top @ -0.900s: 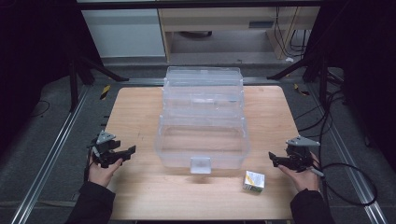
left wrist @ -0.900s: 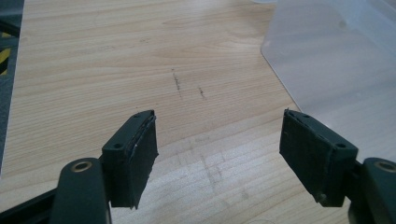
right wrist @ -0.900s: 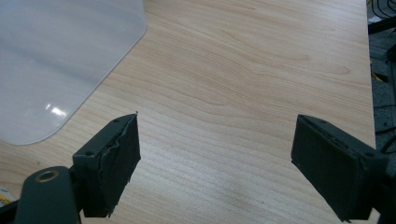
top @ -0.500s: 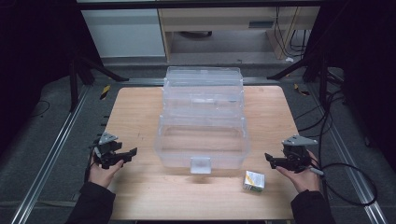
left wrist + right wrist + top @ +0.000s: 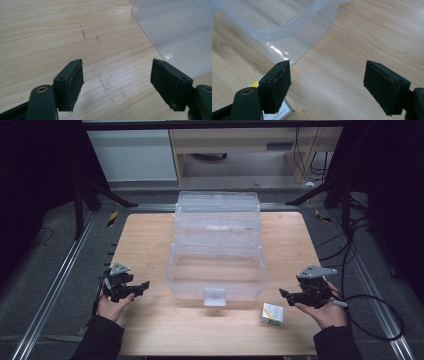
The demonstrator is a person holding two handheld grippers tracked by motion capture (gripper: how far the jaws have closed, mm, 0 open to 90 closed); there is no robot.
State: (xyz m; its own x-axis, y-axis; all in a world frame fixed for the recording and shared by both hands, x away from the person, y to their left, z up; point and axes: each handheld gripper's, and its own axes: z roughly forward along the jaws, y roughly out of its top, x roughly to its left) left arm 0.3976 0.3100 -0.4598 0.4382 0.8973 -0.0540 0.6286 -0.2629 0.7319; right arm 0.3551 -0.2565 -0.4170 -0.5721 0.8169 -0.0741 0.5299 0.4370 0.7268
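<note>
Fingers released and empty, the left gripper and right gripper flank the clear box at the tabletop centre; the carton near the front edge likely wants a square, level grasp.

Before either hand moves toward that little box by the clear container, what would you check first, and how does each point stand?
1. Right gripper jaws open and holding nothing: ok.
2. Left gripper jaws open and holding nothing: ok.
3. Small box sits free on the table, apart from the clear container: ok.
4. Bare wood between the right gripper and the small box: ok.
5. Container open on top: ok.
6. What the small box weighs or holds: cannot tell.
</note>
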